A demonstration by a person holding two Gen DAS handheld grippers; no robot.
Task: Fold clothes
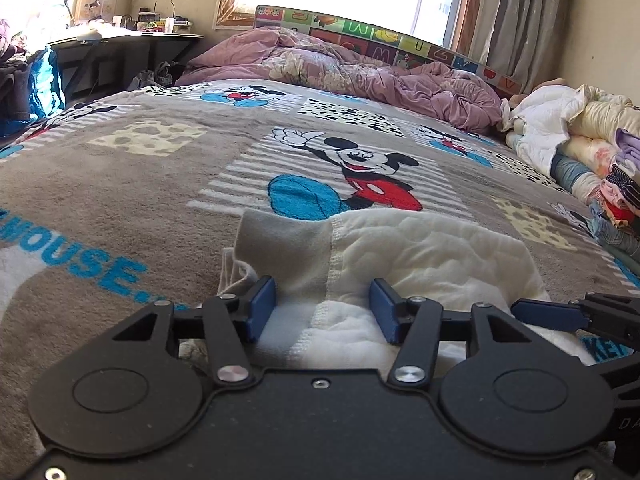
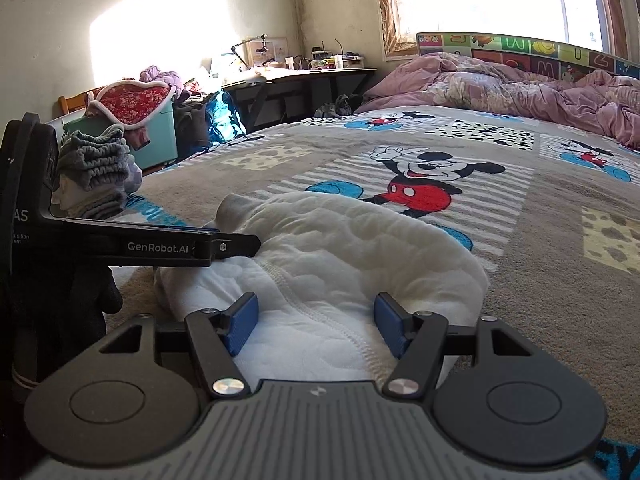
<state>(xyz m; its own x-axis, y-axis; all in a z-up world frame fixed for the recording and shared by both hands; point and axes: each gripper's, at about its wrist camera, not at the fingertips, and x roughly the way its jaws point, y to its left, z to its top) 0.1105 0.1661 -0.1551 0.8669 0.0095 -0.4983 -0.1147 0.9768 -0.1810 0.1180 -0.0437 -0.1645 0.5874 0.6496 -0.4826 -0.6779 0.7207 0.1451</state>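
Note:
A white quilted garment (image 1: 420,252) with a grey cuff lies bunched on the Mickey Mouse blanket (image 1: 140,184). My left gripper (image 1: 323,308) is open, its blue pads either side of the garment's near edge by a seam. In the right wrist view the same garment (image 2: 340,248) lies in front, and my right gripper (image 2: 316,320) is open over its near edge. The left gripper (image 2: 236,246) enters that view from the left, touching the garment's left side. The right gripper's finger (image 1: 548,314) shows at the right of the left wrist view.
A rumpled pink duvet (image 1: 360,68) lies at the bed's far end below a colourful alphabet mat (image 1: 400,40). Stacked clothes (image 1: 592,160) lie along the bed's right side. A folded grey pile (image 2: 94,176), a teal bin (image 2: 156,136) and a desk (image 2: 300,76) stand left.

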